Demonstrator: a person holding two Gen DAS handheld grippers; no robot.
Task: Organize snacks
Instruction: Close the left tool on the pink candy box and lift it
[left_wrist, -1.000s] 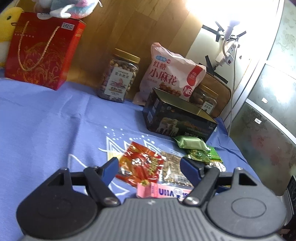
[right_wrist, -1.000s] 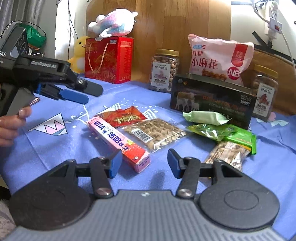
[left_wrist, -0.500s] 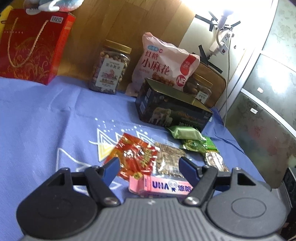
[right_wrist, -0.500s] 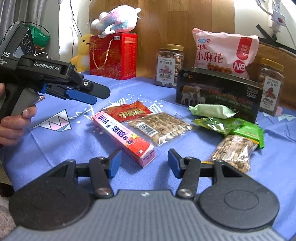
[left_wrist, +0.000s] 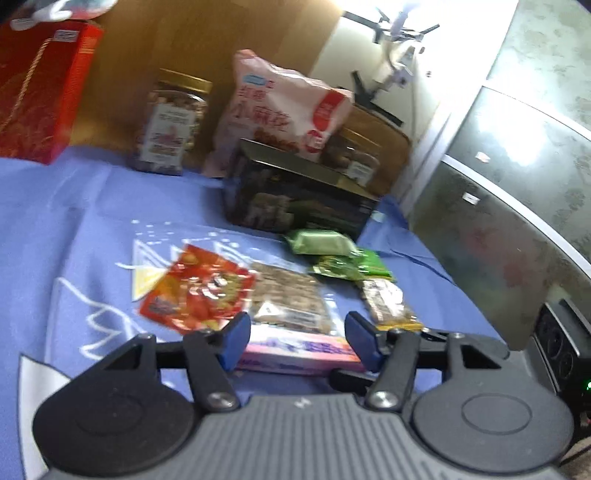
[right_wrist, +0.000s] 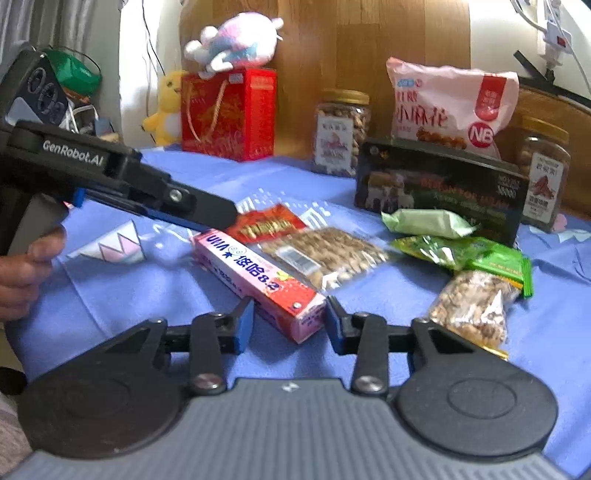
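Right wrist view: both grippers, jaws just narrowing but gripping nothing, bracket the pink candy box (right_wrist: 258, 277) on the blue cloth (right_wrist: 110, 288). Right gripper (right_wrist: 290, 325) should square to its near end, left gripper (left_wrist: 295, 341) avoiding neighbouring packets.

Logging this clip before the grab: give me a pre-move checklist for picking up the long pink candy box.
1. Pink cardboard candy box flat on the blue cloth: ok.
2. Right gripper jaws, just closing, straddle the box's near end without pressing: ok.
3. Left gripper jaws, just closing, box beyond them, not gripped: ok.
4. Box clear of the clear nut packet: cannot tell.
5. Dark rectangular tin open to receive snacks: cannot tell.
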